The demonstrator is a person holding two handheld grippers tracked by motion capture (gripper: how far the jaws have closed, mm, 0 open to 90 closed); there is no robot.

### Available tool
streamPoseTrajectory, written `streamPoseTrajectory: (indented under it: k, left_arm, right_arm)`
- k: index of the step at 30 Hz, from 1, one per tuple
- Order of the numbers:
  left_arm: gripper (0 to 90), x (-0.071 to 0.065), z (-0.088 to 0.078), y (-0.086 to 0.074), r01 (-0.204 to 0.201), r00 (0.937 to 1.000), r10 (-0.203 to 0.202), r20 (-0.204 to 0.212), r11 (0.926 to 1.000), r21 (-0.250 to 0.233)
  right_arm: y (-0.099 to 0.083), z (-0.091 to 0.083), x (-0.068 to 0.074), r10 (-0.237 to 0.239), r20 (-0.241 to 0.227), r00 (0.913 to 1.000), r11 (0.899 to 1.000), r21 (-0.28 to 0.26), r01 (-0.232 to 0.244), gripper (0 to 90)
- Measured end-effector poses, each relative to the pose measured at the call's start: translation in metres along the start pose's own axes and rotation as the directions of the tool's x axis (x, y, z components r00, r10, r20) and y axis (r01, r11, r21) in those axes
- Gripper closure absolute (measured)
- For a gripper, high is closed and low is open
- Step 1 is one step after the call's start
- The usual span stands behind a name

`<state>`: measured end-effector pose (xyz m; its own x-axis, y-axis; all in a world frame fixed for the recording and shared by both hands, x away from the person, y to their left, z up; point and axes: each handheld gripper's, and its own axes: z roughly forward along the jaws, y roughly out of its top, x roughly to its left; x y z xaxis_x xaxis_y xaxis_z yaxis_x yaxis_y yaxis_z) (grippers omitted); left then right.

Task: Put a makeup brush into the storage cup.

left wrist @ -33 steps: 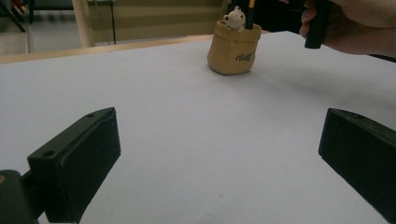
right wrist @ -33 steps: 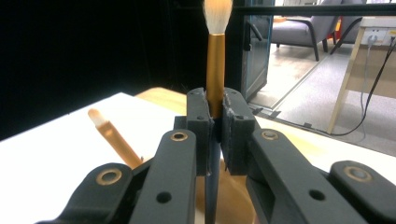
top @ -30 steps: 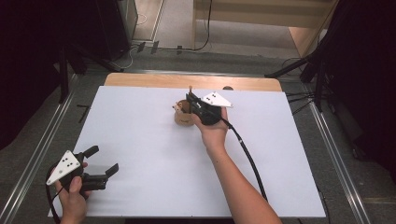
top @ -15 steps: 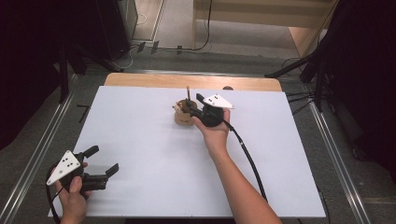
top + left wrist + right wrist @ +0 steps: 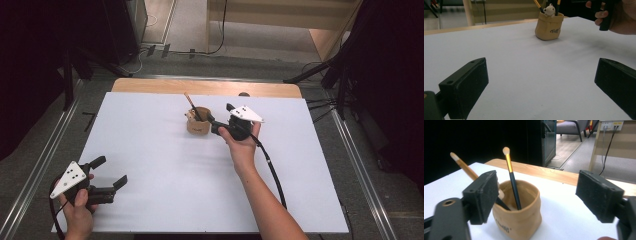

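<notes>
A tan sack-shaped pot point(image 5: 198, 124) stands at the far middle of the white table point(image 5: 165, 200), with brushes leaning in it. Seen from the right gripper view, the pot point(image 5: 519, 220) holds a black-handled brush with a gold band point(image 5: 512, 180) and an orange-handled brush point(image 5: 464, 167). My right gripper point(image 5: 219, 115) sits just right of the pot. Its jaws have just been opening, and they now stand open point(image 5: 537, 186) with nothing between them. My left gripper point(image 5: 111, 171) rests open at the near left corner, far from the pot point(image 5: 549, 27), its jaws point(image 5: 541, 82) wide apart.
A wooden strip point(image 5: 200, 87) runs along the table's far edge. The right gripper's black cable point(image 5: 272, 170) trails back beside the forearm. Metal rails point(image 5: 35, 165) flank the table on the floor. A small white bear figure point(image 5: 549, 10) sits on the pot's rim.
The right gripper, shut over the pot a second ago, has opened and drawn back to the right, leaving a brush standing in the pot. The left gripper has stayed put.
</notes>
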<state>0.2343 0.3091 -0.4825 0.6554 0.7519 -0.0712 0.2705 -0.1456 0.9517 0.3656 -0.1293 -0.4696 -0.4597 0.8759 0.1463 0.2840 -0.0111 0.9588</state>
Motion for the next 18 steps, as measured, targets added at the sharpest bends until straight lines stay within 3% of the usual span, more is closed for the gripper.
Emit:
streamPoseTrajectory:
  k: [4, 7, 18]
  left_arm:
    - [0.0, 0.0, 0.0, 0.0, -0.001, 1.0, 0.001, -0.002, 1.0, 0.002]
    - [0.0, -0.001, 0.001, 0.0, -0.002, 1.0, 0.002, -0.001, 1.0, 0.001]
    - [0.0, -0.001, 0.001, 0.0, -0.007, 1.0, 0.007, 0.002, 1.0, 0.007]
  right_arm:
    - [-0.005, -0.01, -0.005, 0.021, -0.003, 0.9998, 1.0, -0.003, -0.021, 14.4]
    - [-0.006, -0.017, -0.009, 0.046, 0.03, 0.9985, 0.999, -0.001, -0.046, 14.1]
    - [-0.016, -0.044, -0.023, 0.022, 0.045, 0.9987, 1.0, 0.007, -0.022, 9.7]
